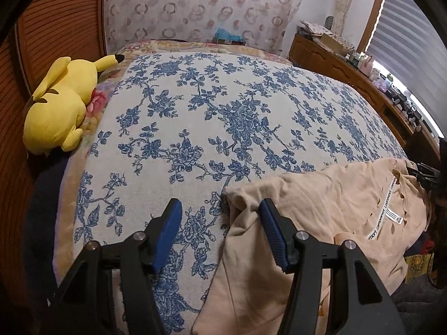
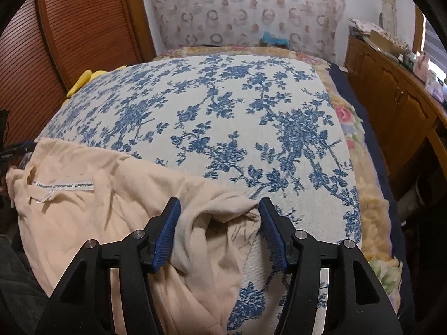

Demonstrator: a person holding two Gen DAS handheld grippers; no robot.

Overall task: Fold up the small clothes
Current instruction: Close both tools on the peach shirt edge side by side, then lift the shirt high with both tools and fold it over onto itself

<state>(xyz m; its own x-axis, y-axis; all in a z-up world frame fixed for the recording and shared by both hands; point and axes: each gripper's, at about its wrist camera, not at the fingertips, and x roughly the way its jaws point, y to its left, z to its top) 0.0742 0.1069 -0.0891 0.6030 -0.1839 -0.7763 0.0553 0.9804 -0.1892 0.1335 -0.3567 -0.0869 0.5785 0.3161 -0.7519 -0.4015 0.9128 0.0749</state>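
Note:
A beige small garment [image 1: 321, 195] lies crumpled on the blue-flowered bedspread [image 1: 223, 97], its white neck label [image 1: 382, 203] facing up. My left gripper [image 1: 220, 206] stands open at the garment's left edge. One finger is over the cloth and the other over bare bedspread. In the right wrist view the same garment [image 2: 83, 223] spreads to the lower left with its label [image 2: 64, 185] up. My right gripper [image 2: 219, 206] is open around a bunched fold of the cloth [image 2: 212, 223], which rests loose between the blue pads.
A yellow plush toy [image 1: 58, 103] lies at the bed's left edge by a brown louvred door [image 1: 56, 28]. A wooden dresser [image 2: 391, 106] with clutter on top runs along the right side. A patterned curtain [image 1: 195, 8] hangs behind the bed.

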